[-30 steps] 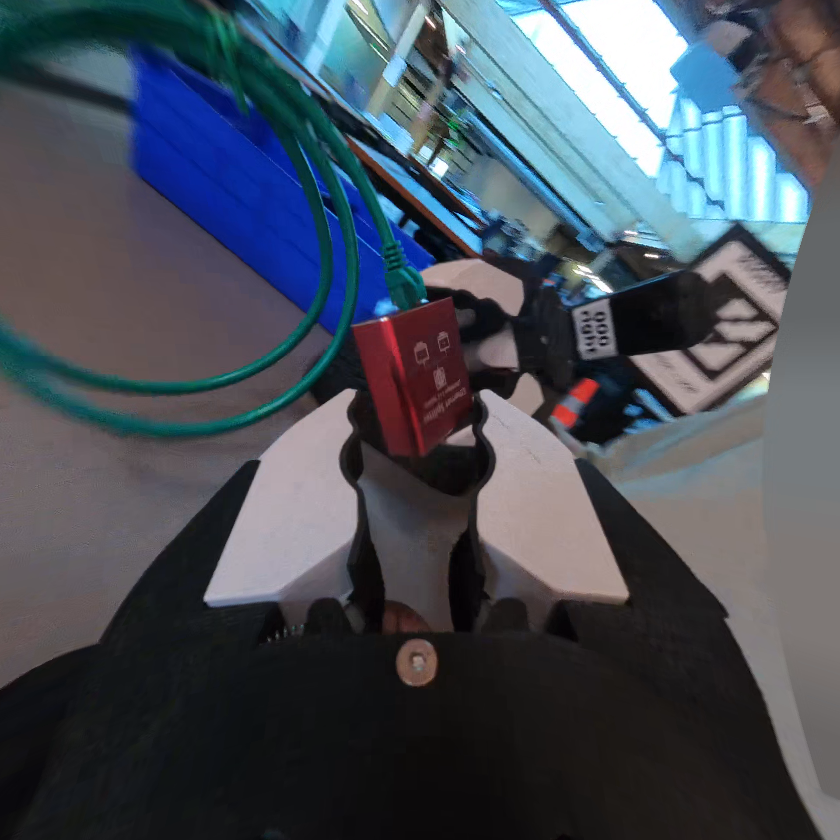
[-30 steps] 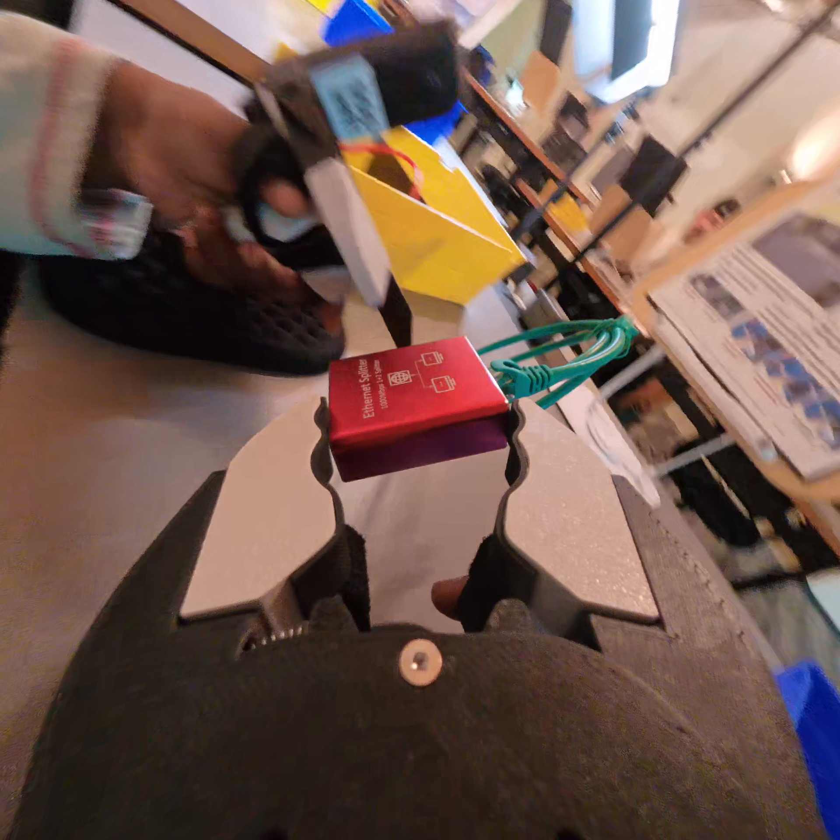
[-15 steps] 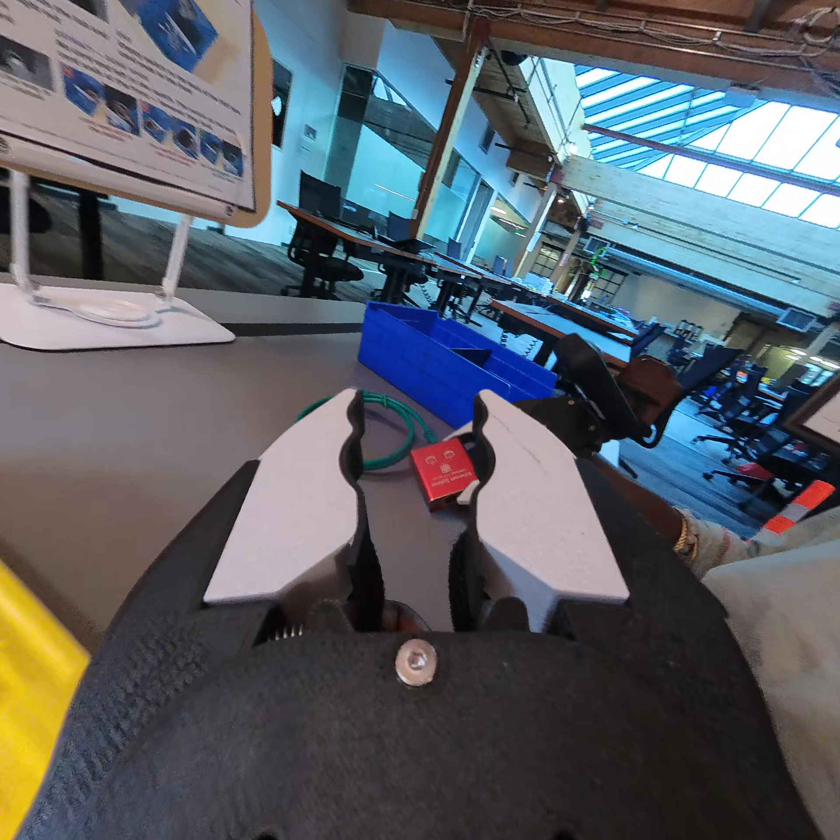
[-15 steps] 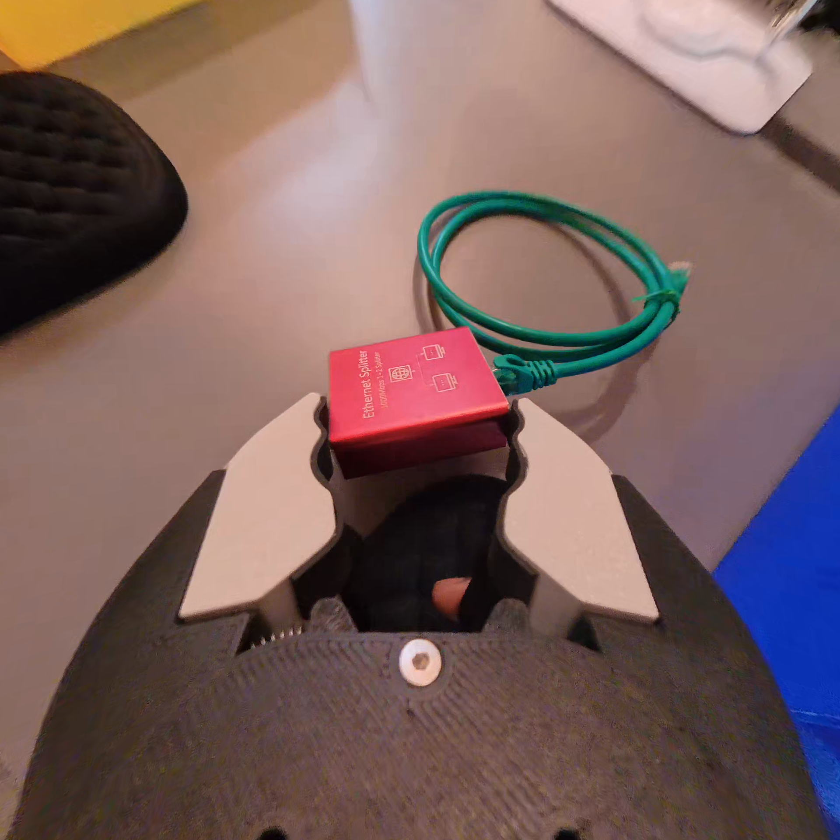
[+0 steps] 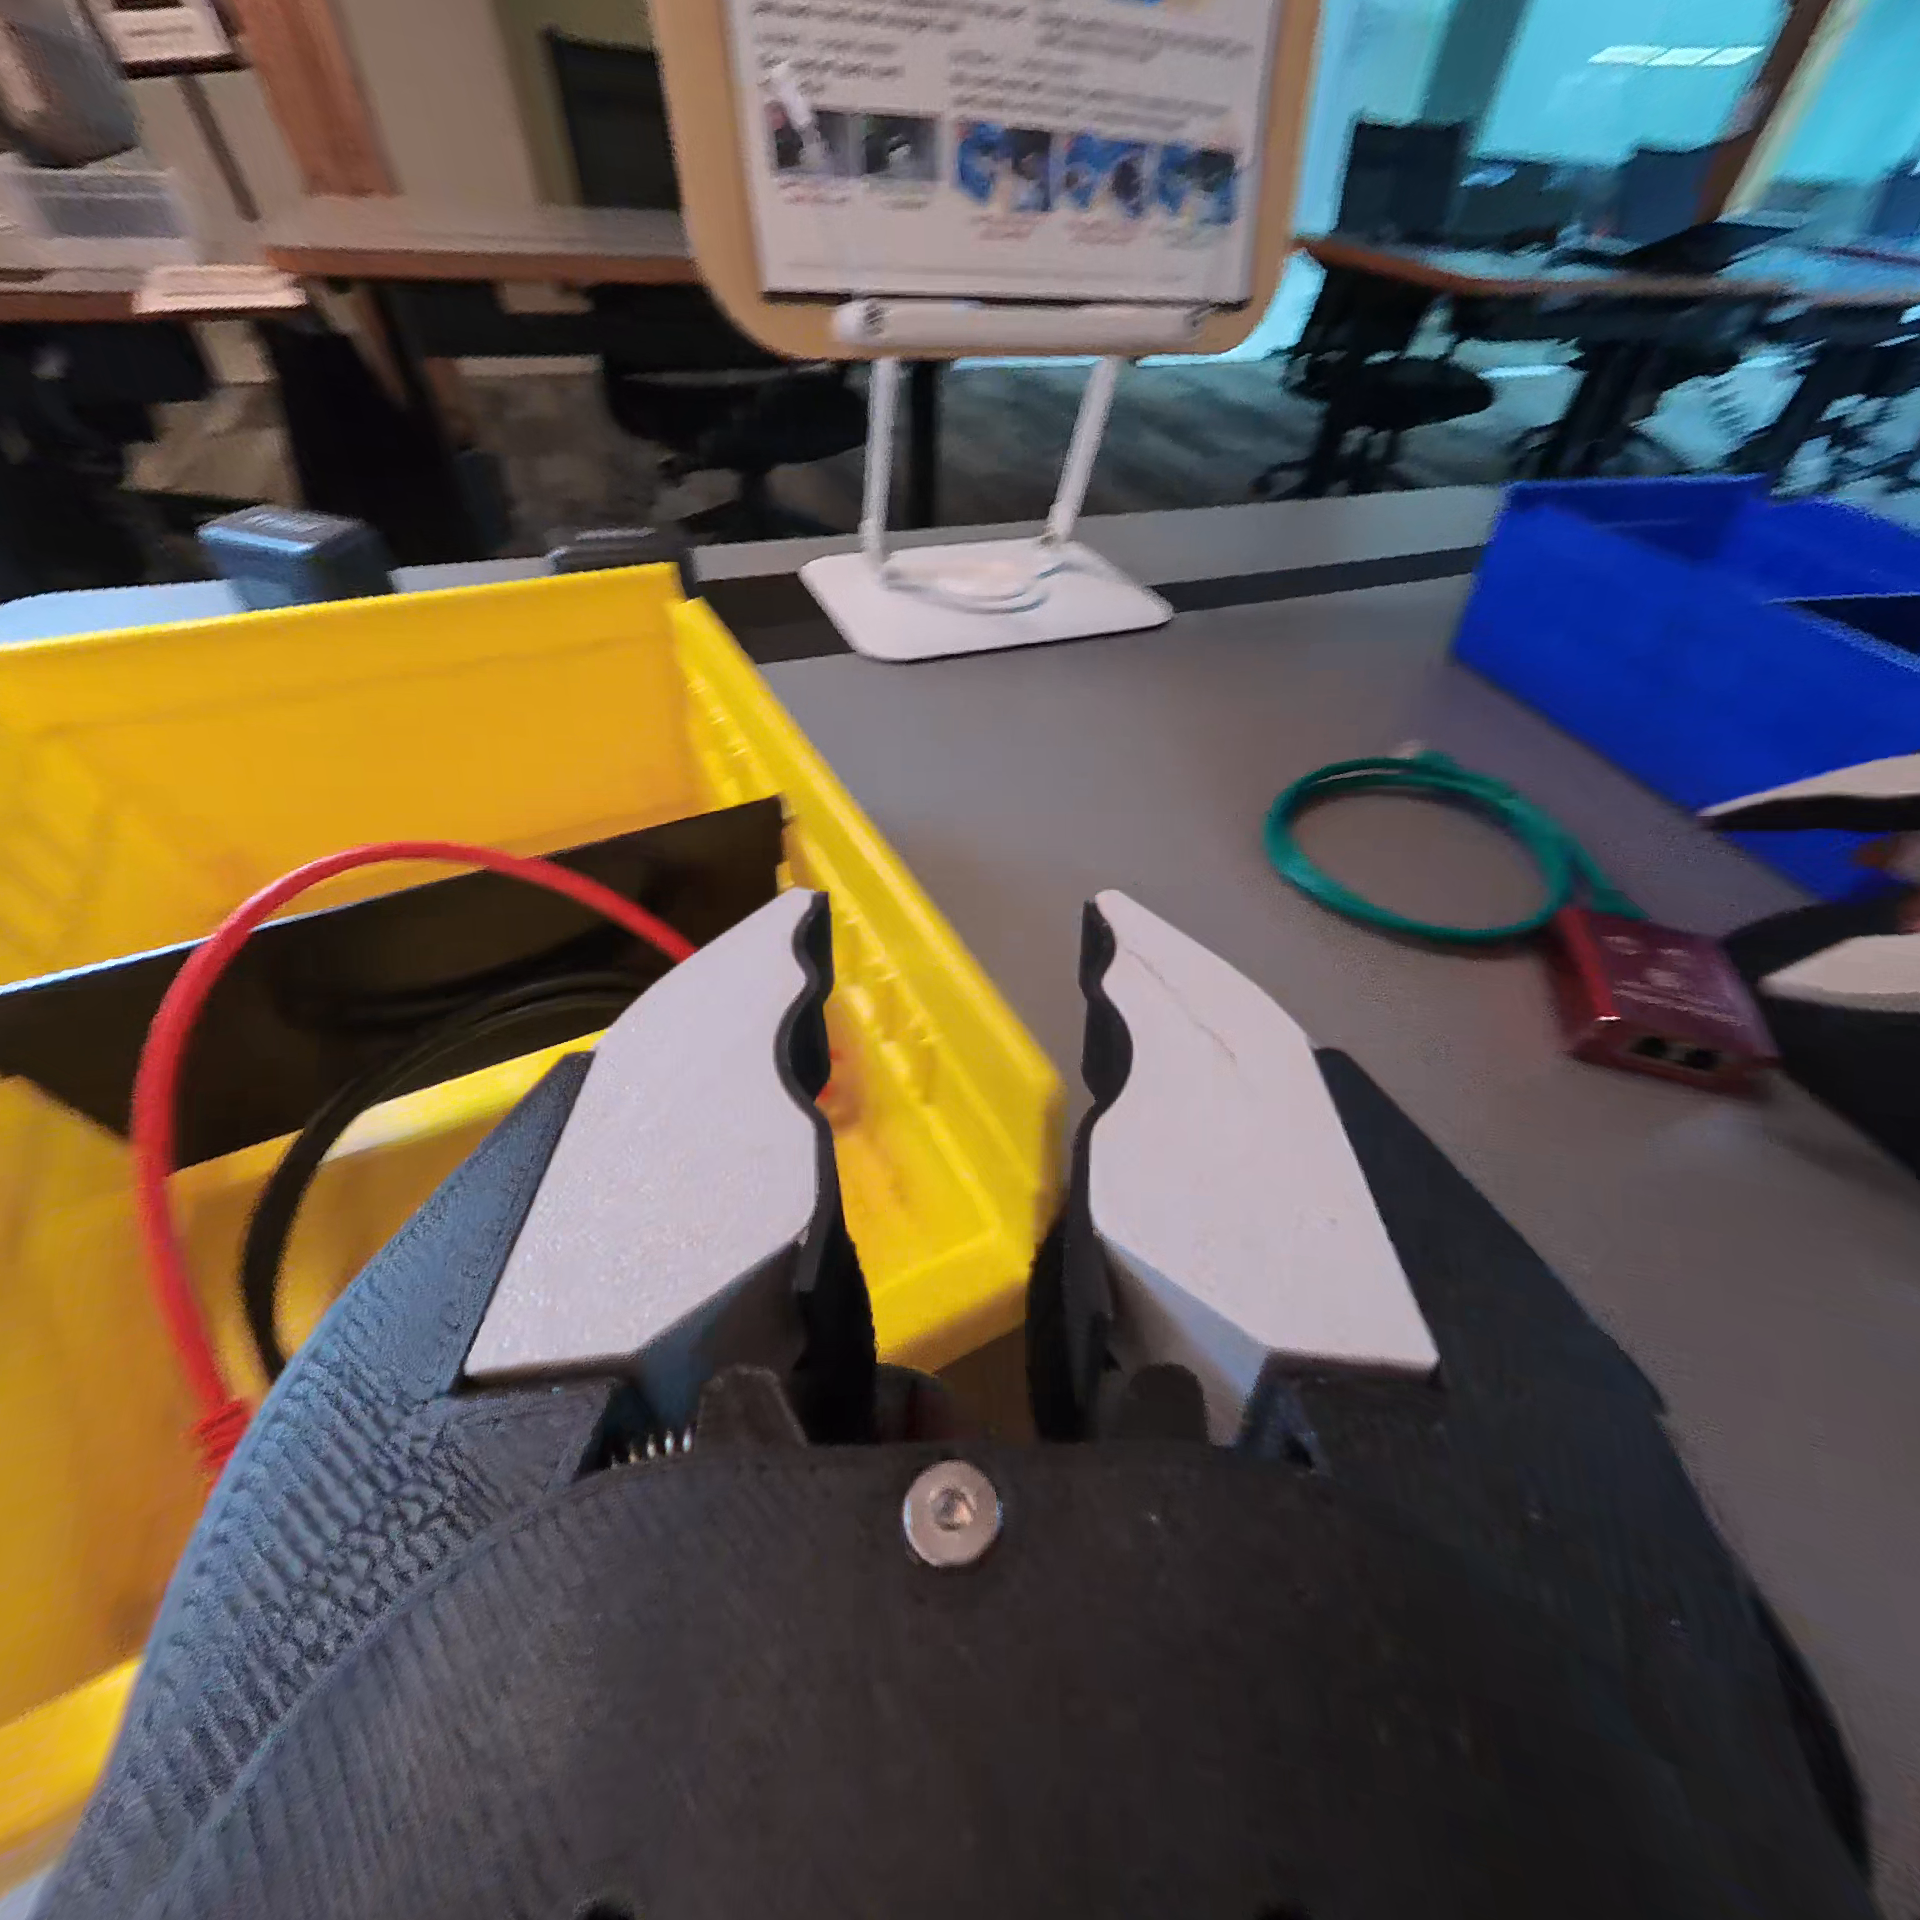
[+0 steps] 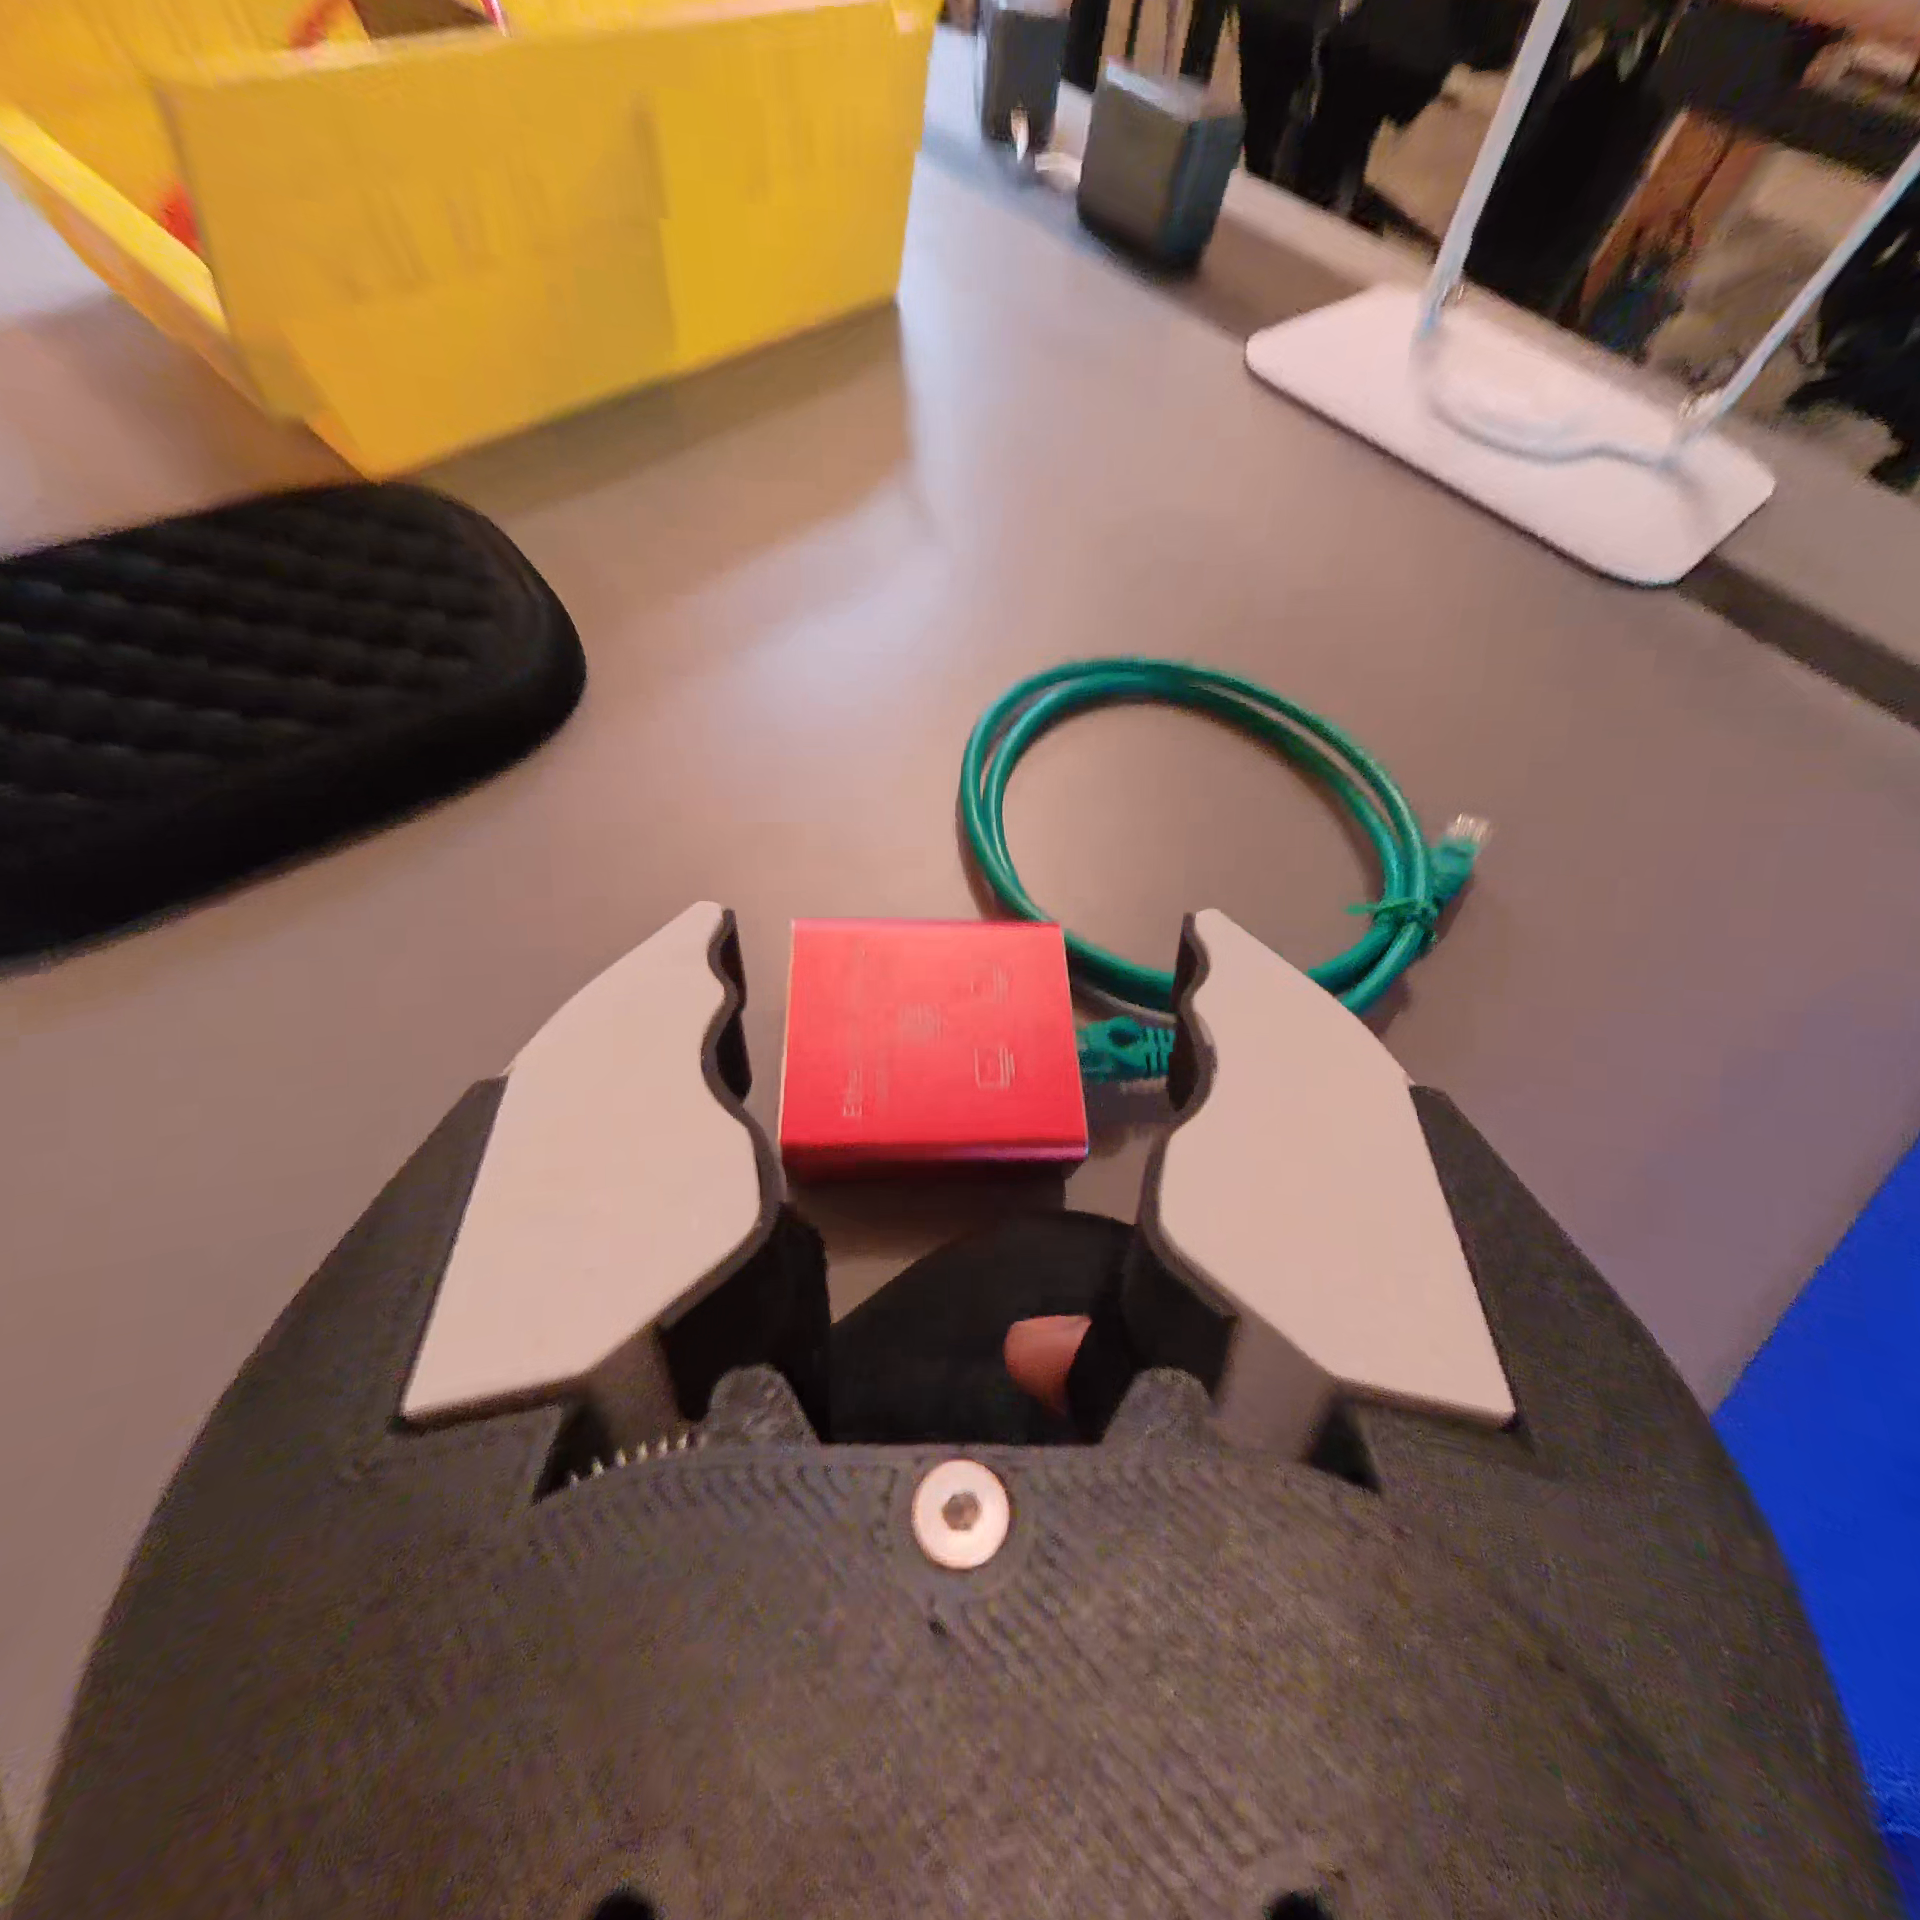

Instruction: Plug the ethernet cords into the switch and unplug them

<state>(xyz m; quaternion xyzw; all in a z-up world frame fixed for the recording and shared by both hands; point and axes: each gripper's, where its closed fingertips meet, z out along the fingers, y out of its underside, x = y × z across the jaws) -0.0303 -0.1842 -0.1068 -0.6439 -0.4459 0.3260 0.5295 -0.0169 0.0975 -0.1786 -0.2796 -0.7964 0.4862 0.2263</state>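
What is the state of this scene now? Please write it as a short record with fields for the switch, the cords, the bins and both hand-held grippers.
switch: red box lying flat on the grey table, between the open fingers of the right hand-held gripper
green cord: coiled, one end plugged into the switch, other end free
left hand-held gripper: open, empty, beside the yellow bin
yellow bin contents: red cord, black cord
blue bin: right edge of table

A red switch (image 6: 930,1049), a green cord (image 6: 1195,821), a yellow bin (image 5: 436,748), a blue bin (image 5: 1704,644), and a black quilted pad (image 6: 239,665).
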